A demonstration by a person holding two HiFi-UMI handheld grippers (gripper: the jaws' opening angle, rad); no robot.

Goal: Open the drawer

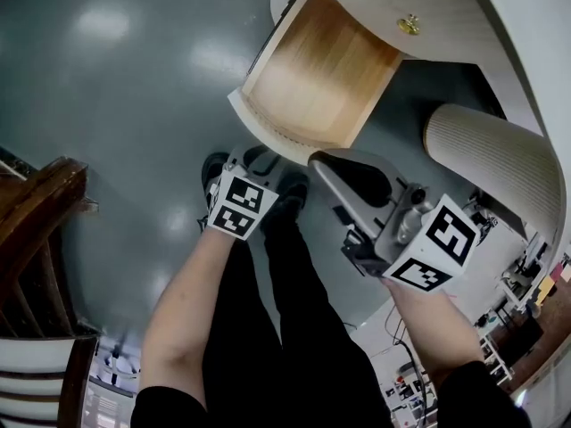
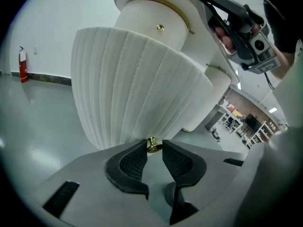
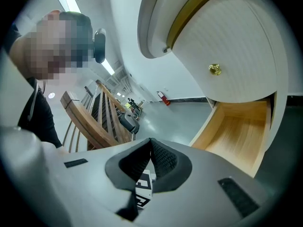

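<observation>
1. Pinching the brass knob (image 2: 152, 146) at my left gripper's (image 2: 155, 145) jaw tips, straight ahead; the drawer (image 1: 317, 69) stands pulled out toward me
2. My right gripper (image 3: 150, 141), closed and empty, is farther from it

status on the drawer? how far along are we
Mostly done: the drawer is pulled well out of the cabinet, its wooden inside showing. In hand: the left gripper looks closed on the drawer's brass knob at its jaw tips. The right gripper is shut and empty, touching nothing. Left: perhaps a last bit of pull, then letting go of the knob.
</observation>
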